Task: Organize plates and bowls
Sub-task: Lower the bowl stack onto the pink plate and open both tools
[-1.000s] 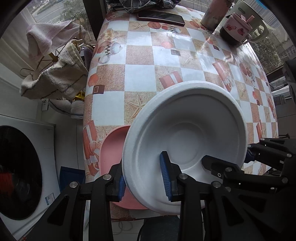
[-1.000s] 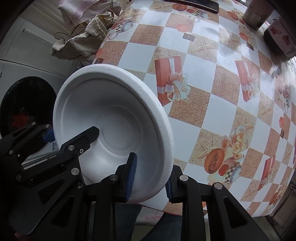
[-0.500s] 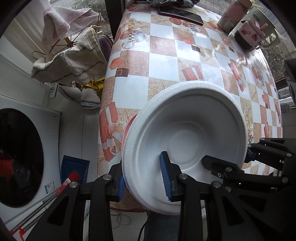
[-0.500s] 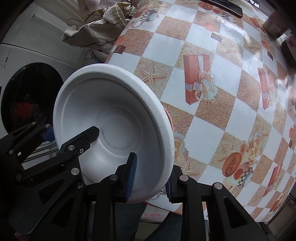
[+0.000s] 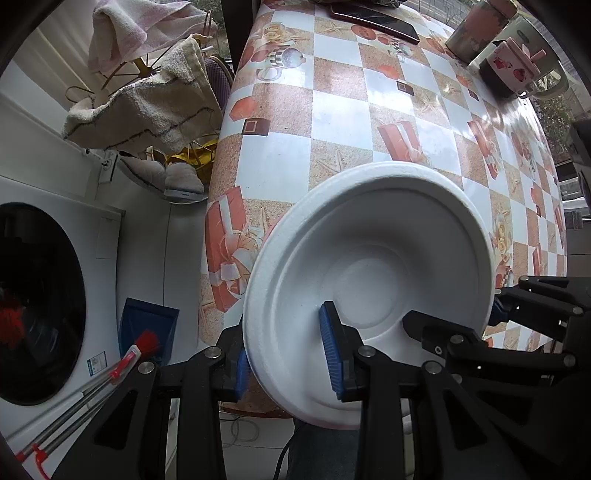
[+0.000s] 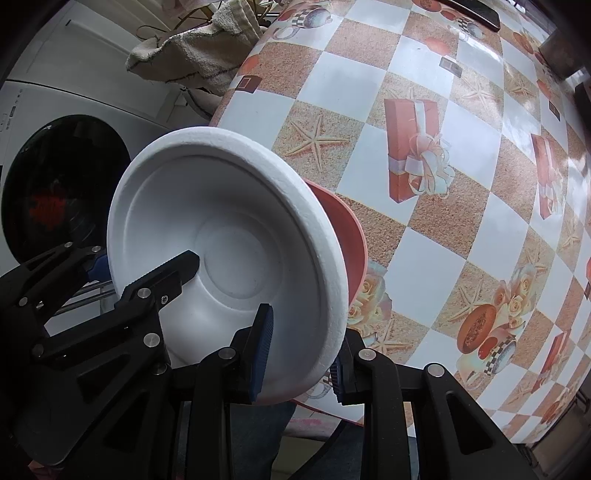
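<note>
Where the near edge of the table [image 5: 273, 155] meets the room, a white foam bowl [image 5: 369, 288] hangs above a pink plate [image 6: 351, 243], which shows only as a sliver past its rim. Both tools pinch the bowl's rim: the left gripper [image 5: 288, 354] on one side, the right gripper [image 6: 301, 341] on the opposite side. Farther up the checked tablecloth lie a phone [image 5: 373, 22], a tin [image 5: 476, 29] and a mug [image 5: 513, 70]. Beside the table stand a washing machine [image 5: 37, 295] and draped towels [image 5: 147, 107].
</note>
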`<action>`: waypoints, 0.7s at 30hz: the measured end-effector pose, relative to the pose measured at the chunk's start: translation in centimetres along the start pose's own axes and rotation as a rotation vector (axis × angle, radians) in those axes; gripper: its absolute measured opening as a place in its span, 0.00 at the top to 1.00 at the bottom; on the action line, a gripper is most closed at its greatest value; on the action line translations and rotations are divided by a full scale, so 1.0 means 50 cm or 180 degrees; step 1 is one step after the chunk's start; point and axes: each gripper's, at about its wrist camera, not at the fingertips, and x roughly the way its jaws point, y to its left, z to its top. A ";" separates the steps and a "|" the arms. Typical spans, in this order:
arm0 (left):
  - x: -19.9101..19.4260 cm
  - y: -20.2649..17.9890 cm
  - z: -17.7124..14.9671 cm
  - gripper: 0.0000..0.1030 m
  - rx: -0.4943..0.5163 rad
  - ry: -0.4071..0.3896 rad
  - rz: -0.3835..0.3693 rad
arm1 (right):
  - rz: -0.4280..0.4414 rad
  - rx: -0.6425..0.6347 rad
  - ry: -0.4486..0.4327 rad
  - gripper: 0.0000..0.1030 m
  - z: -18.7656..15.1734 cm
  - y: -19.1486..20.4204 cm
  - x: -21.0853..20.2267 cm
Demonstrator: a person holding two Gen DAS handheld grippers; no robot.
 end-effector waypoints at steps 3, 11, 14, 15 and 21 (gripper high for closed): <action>0.004 0.000 0.001 0.66 0.0005 0.0018 -0.0003 | 0.0003 -0.0004 0.0019 0.72 -0.003 -0.003 0.003; 0.011 0.001 0.002 0.66 -0.0008 0.0046 -0.0002 | 0.0007 -0.0017 0.0044 0.72 -0.003 -0.002 0.008; 0.012 0.002 0.003 0.66 -0.0011 0.0047 -0.0001 | 0.0006 -0.0023 0.0044 0.72 -0.003 -0.001 0.009; 0.012 0.002 0.003 0.66 -0.0010 0.0047 0.0001 | 0.0009 -0.0022 0.0045 0.72 -0.003 -0.001 0.009; 0.015 0.001 0.003 0.66 -0.0005 0.0073 0.0007 | 0.0025 -0.0036 0.0073 0.72 -0.006 -0.003 0.013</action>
